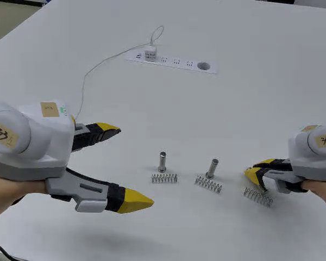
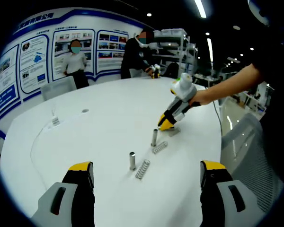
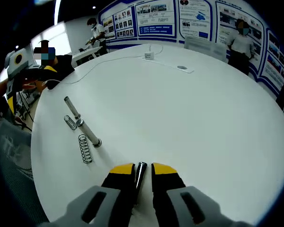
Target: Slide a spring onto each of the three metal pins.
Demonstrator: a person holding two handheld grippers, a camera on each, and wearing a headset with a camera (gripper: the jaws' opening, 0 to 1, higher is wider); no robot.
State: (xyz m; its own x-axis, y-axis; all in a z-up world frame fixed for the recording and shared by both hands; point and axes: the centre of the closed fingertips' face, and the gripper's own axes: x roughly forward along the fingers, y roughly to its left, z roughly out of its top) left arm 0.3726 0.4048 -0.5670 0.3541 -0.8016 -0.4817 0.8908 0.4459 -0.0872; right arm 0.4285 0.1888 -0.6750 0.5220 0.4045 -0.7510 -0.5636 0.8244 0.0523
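1. At the lower left of the head view, the left gripper (image 1: pixel 135 167) is hovering over the white tabletop (image 1: pixel 250 98). Its yellow-tipped black jaws are spreading wide, with only bare tabletop between them.
2. Along the bottom of its own view, the left gripper (image 2: pixel 146 165) is showing the same broad gap, and its jaws are touching no pin or spring.
3. At the right edge of the head view, the right gripper (image 1: pixel 252 169) is pointing toward the frame's centre with its jaws nearly together.
4. At the bottom centre of the right gripper view, the right gripper (image 3: pixel 138 169) is pinching a slim silver metal pin (image 3: pixel 140 171). The pin is lying along the narrow slot between the yellow tips.
5. Just below the centre of the head view, a second silver metal pin (image 1: pixel 162 161) is standing upright. A small coiled steel spring (image 1: pixel 164 178) is lying flat just beneath its base in the frame.
6. Right of that, a third silver metal pin (image 1: pixel 212 168) is standing with a slight lean, and a second coiled spring (image 1: pixel 208 185) is lying just beside its foot.
7. Below the right gripper's tips, a third coiled spring (image 1: pixel 257 196) is lying on the tabletop; whether they are touching, I cannot tell.
8. Each spring is lying beside a pin, not around one.
9. At the top centre, a white power strip (image 1: pixel 176 62) is carrying a white plug (image 1: pixel 150 54) with a thin white cable (image 1: pixel 98 68), well apart from the pins.
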